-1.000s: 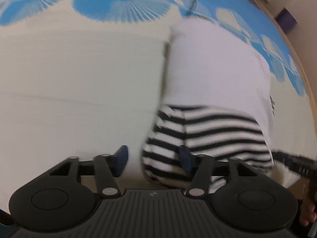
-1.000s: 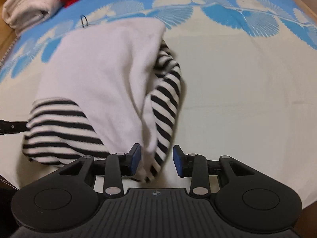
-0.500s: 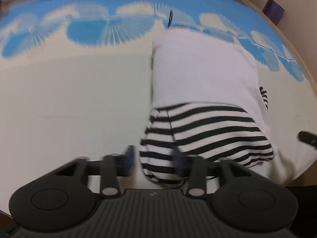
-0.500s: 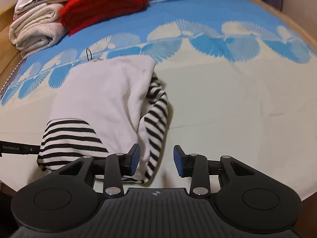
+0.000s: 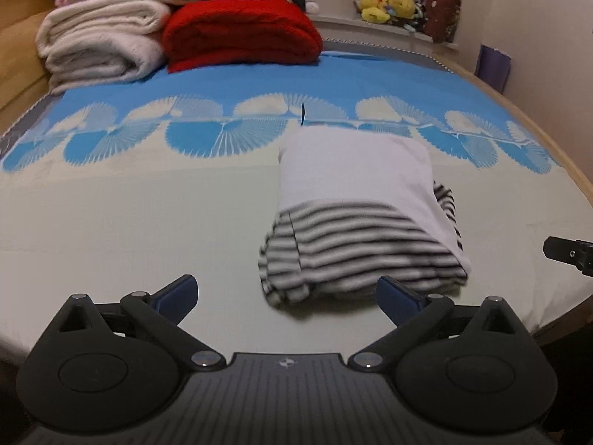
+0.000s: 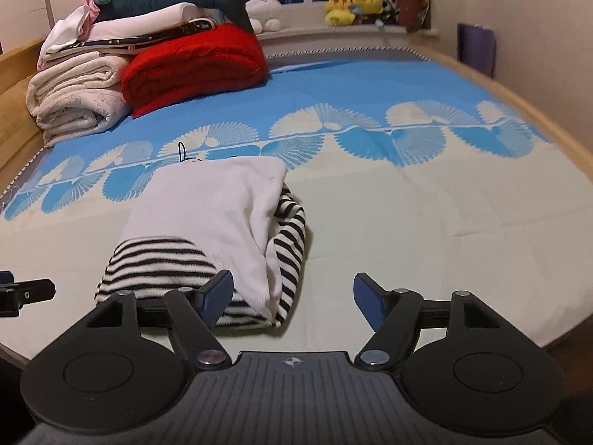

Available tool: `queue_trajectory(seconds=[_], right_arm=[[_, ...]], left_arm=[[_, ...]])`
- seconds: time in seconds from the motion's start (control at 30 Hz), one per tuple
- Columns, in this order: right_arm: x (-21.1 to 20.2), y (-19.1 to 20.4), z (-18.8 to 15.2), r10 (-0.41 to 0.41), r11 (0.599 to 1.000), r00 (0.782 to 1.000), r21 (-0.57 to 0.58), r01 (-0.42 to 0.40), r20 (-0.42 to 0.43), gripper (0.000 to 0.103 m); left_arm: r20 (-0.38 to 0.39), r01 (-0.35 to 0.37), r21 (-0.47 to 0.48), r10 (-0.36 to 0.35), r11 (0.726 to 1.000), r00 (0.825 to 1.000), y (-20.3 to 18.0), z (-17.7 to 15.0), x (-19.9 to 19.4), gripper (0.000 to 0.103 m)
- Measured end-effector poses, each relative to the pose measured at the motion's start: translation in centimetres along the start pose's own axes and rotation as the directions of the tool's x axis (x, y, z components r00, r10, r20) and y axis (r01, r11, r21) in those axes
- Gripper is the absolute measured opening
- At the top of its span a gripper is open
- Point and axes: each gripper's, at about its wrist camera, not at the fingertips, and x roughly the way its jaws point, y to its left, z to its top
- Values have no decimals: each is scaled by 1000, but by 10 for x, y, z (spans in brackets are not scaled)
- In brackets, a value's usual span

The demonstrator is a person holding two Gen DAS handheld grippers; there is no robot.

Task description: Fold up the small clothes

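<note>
A small white garment with black-and-white striped sleeves (image 5: 355, 200) lies folded into a compact bundle on the bed, striped sleeve on top at the near end. It also shows in the right wrist view (image 6: 211, 222). My left gripper (image 5: 287, 294) is open and empty, raised just in front of the bundle's near edge. My right gripper (image 6: 292, 296) is open and empty, its left fingertip (image 6: 218, 291) in front of the bundle's near right corner. The tip of the right gripper shows at the right edge of the left wrist view (image 5: 567, 250).
The bed has a cream and blue shell-pattern cover (image 6: 407, 185) with a wooden frame (image 5: 548, 137). Folded white blankets (image 5: 100, 48) and a red blanket (image 5: 241, 33) are stacked at the far left. Plush toys (image 6: 352, 3) sit on the far sill.
Both grippers have let go of the garment, opened wide and pulled back and up from the bed. The folded bundle now lies free on the cover.
</note>
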Motion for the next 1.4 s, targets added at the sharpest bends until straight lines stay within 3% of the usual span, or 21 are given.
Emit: queue_trajectory(seconds=[0.07, 0.2, 0.4, 1.4], right_arm=[[-7, 6, -8, -11, 1000, 1000, -8, 11, 0, 78], [-6, 17, -18, 5, 999, 1000, -41, -6, -31, 81], [7, 20, -18, -2, 999, 998, -44, -1, -56, 81], [11, 26, -22, 11, 997, 998, -70, -16, -66, 81]], left_arm=[[-9, -1, -8, 1, 1000, 1000, -5, -7, -4, 102], [10, -32, 68, 31, 997, 999, -18, -10, 0, 102], [-38, -30, 34, 32, 999, 999, -15, -10, 16, 102], [-29, -14, 15, 15, 1000, 999, -8, -8, 12, 102]])
